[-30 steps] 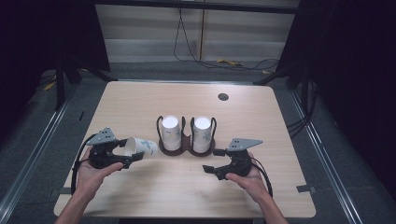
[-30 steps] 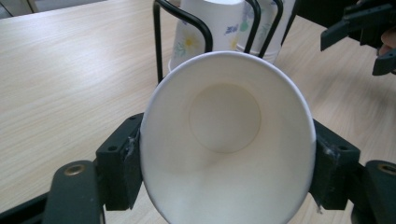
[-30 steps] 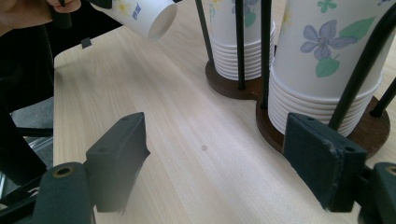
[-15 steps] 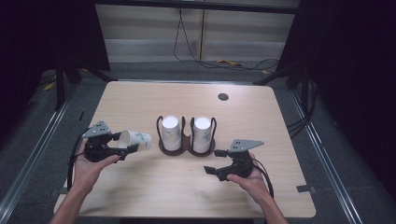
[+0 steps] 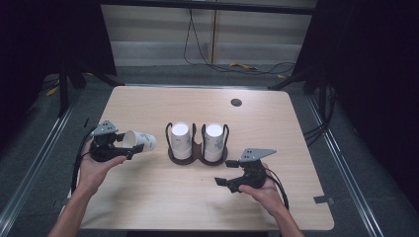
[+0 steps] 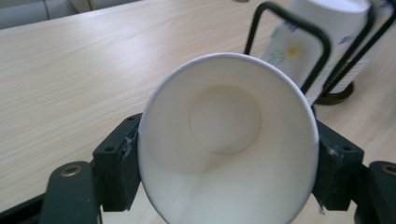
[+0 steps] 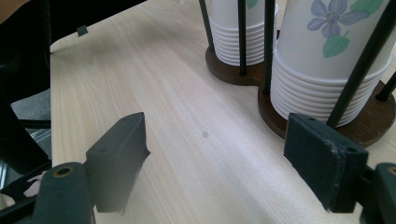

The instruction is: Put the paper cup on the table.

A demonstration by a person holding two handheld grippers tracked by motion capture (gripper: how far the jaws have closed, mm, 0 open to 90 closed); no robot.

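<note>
Left gripper (image 5: 127, 147) — jaws closed on a paper cup (image 5: 140, 140), one pad on each flank of the cup wall just behind the rim. In the left gripper view the cup (image 6: 229, 140) lies on its side with its open mouth toward the camera, the round base visible inside; the rim is squeezed slightly out of round between the pads at 3 and 9 o'clock. In the high view the cup's base points toward 3 o'clock, at the rack.

Cup rack (image 5: 197, 157) — dark wire frame on a brown double base, near the table's middle, at 3 o'clock from the held cup and apart from it. It carries two stacks of upturned flower-printed cups, the left stack (image 5: 180, 140) and the right stack (image 5: 213, 141).

Right gripper (image 5: 226, 180) — jaws wide, nothing between them. It sits in the person's right hand (image 5: 264, 190) at about 5 o'clock from the rack. In the right gripper view only bare wood lies between the pads, with the rack base (image 7: 373, 126) at 2 o'clock.

Table (image 5: 148, 207) — pale wood, with a dark round grommet (image 5: 236, 102) at 12 o'clock near the far edge.
</note>
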